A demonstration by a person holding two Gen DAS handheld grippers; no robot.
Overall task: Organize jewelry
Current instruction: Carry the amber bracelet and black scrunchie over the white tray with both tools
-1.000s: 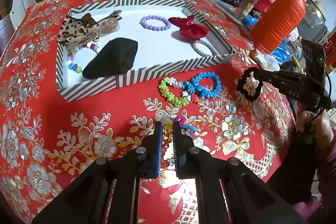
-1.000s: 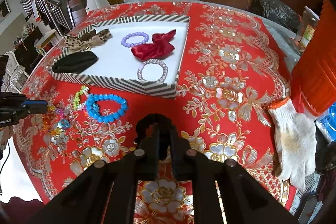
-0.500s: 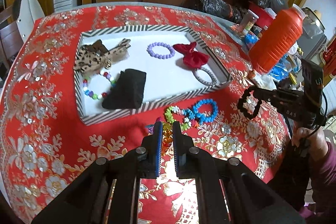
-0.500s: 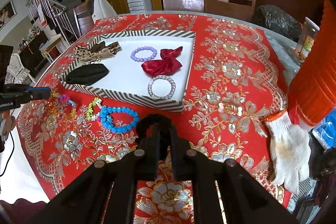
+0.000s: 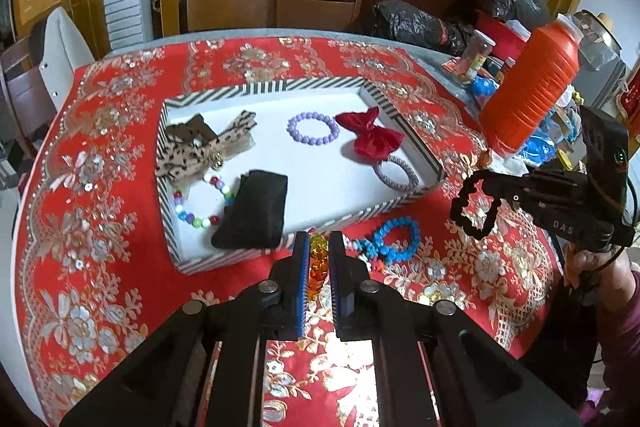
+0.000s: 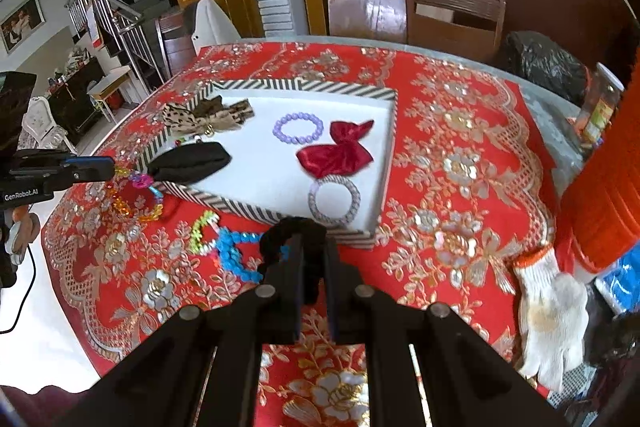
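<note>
Your left tool point(image 5: 318, 255) is clamped on a strand of clear orange and yellow beads point(image 5: 317, 265), held up off the red floral tabletop point(image 5: 104, 267) just in front of the near wall of the striped tray point(image 5: 256, 254). From the right wrist view that beaded bracelet point(image 6: 136, 201) dangles from the left tool's blue tip, by the tray's left corner.

Your right tool point(image 6: 310, 259) is closed on a black scrunchie point(image 6: 288, 231) — in the left wrist view the loop point(image 5: 474, 205) hangs free in the air to the right of the tray, above the cloth.

Inside the tray lie a leopard-print bow point(image 5: 200, 149), a lilac bead bracelet point(image 5: 313, 128), a red velvet bow point(image 5: 370, 139), a silver-grey hair tie point(image 5: 396, 171) touching the red bow, a multicoloured bead bracelet point(image 5: 200, 203) and a black fabric pouch point(image 5: 256, 211) that overlaps that bracelet's right side.

On the cloth, just outside the tray's near wall, rest a blue bead bracelet point(image 5: 394, 241) and a green-and-white one point(image 6: 202, 231), side by side and touching.

Off to your right stand an orange bottle point(image 5: 530, 87) and — nearer you — a white work glove point(image 6: 548, 311) lying flat on the tabletop.
</note>
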